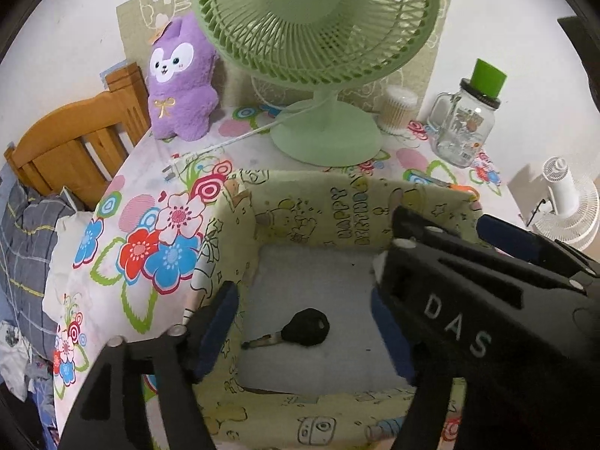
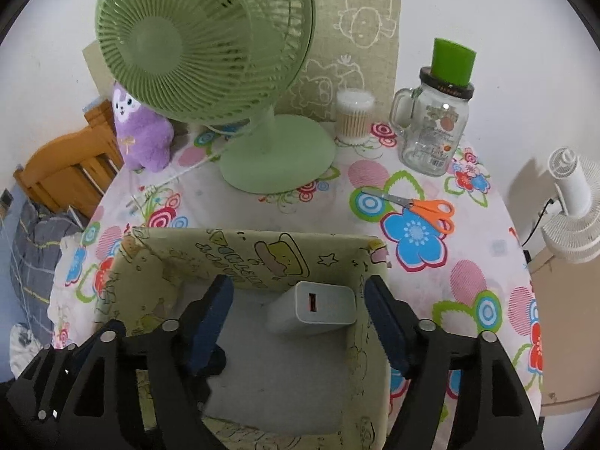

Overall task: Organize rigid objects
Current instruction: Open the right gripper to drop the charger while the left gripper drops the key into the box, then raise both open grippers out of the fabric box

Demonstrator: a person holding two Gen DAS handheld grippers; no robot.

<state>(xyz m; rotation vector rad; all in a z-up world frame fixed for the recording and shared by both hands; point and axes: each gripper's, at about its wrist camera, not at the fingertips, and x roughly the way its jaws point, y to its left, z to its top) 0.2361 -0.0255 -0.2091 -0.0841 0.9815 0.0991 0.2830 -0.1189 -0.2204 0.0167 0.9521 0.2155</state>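
A box [image 1: 337, 217] wrapped in yellow-green cartoon paper stands on the flowered tablecloth, and both grippers hang over it. In the left wrist view a black car key [image 1: 300, 332] lies loose on the box's grey floor. My left gripper [image 1: 302, 292] is open above it, touching nothing. The right gripper's black body [image 1: 450, 300] crosses the box's right side. In the right wrist view a white USB charger [image 2: 318, 309] rests on the floor against the far wall of the box [image 2: 262, 258]. My right gripper [image 2: 298, 285] is open around it, pads apart from it.
Behind the box stand a green desk fan [image 2: 277, 157], a purple plush toy [image 2: 142, 138], a cotton-swab tub [image 2: 352, 116] and a glass jar [image 2: 431, 127] with a green cup on top. Orange scissors [image 2: 427, 208] lie right of the box. A white fan [image 2: 570, 202] stands off the table.
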